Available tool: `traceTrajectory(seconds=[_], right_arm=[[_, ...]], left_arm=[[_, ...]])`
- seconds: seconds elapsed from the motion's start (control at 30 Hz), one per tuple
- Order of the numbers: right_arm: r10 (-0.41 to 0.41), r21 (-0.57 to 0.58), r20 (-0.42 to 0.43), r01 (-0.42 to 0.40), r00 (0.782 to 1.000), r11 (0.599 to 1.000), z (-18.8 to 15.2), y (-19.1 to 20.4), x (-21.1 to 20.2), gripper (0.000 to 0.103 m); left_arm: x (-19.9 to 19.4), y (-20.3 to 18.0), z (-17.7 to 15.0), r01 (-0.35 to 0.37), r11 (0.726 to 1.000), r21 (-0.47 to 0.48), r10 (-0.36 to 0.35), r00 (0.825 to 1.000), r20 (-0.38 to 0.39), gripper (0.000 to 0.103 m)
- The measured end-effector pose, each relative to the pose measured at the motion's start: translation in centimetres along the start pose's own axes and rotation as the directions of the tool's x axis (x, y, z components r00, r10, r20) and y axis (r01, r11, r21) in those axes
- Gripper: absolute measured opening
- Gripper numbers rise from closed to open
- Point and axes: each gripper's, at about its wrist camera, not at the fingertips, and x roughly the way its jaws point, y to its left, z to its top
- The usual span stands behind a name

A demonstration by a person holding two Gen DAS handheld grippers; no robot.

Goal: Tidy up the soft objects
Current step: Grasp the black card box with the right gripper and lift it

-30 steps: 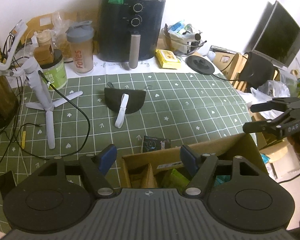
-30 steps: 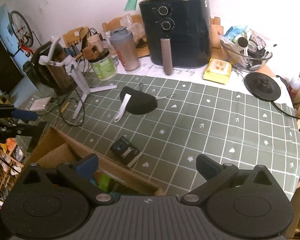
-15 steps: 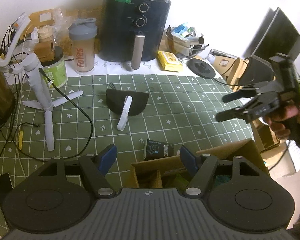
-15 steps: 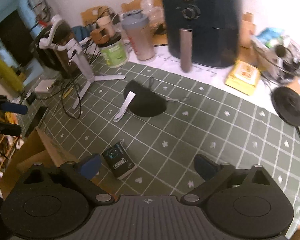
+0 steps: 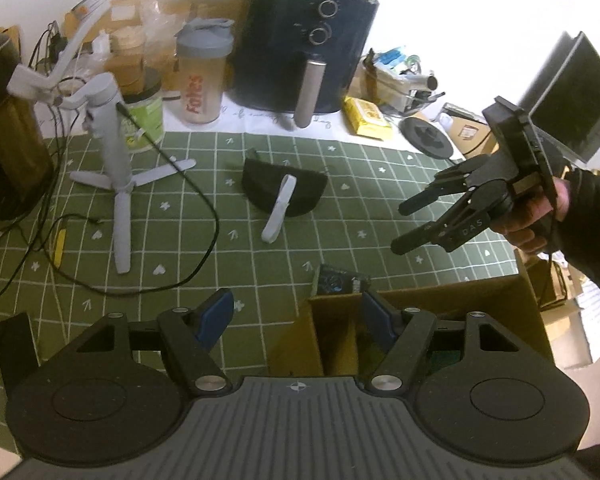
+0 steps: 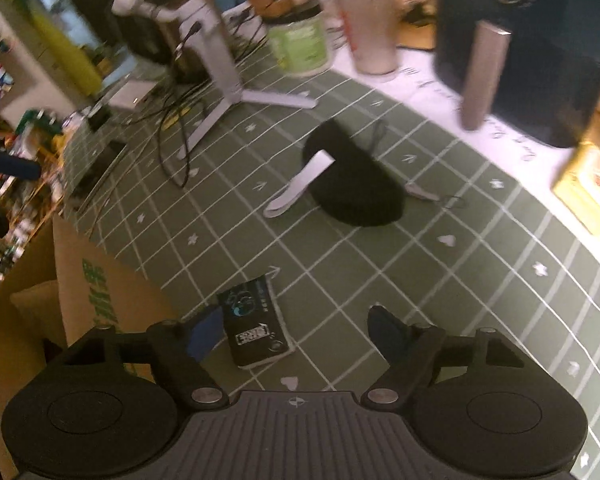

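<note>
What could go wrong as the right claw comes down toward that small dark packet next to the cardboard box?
The right claw is closing with nothing between its fingers yet; the dark packet lies flat by the left finger, so the claw may nudge it instead of gripping it. The packet sits close to the cardboard box, so a finger could catch the box wall. The view is blurred, which suggests fast motion and could spoil the aim.
</note>
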Motion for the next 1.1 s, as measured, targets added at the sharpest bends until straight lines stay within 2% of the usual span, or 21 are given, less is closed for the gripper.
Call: traceTrajectory(seconds=[0.3,0.57,0.73,0.87,1.1], right_arm=[[0.041,-0.148,-0.161,-0.065,0.986,0.987,1.4,1.8,5.4,0.068],[0.031,-0.243,-0.263,-0.097,0.964,0.965,1.1,3.4,9.3,0.066],[0.048,-0.235,-0.286,-0.119,0.957,0.965,0.8,3.6,10.3,0.052],[-0.003,-0.235,-0.273,-0.063,0.962,0.97,0.6,3.3,9.7,0.051],[-0.107,-0.131,-0.241,0.077,0.965,0.988,-1.1,0.2,7.7,0.05]], left_arm=[[-0.1,1.6,-0.5,-0.028,0.999,-0.044,0.028,1.0,-0.011,0.069],[-0.2,2.3,-0.9,-0.047,0.996,-0.081,0.045,0.999,-0.019,0.069],[0.0,2.5,-1.0,-0.046,0.995,-0.091,0.044,0.999,-0.019,0.069],[-0.1,2.3,-0.8,-0.033,0.996,-0.08,0.033,0.999,-0.008,0.069],[-0.1,2.0,-0.5,-0.015,0.998,-0.058,0.015,1.0,0.004,0.069]])
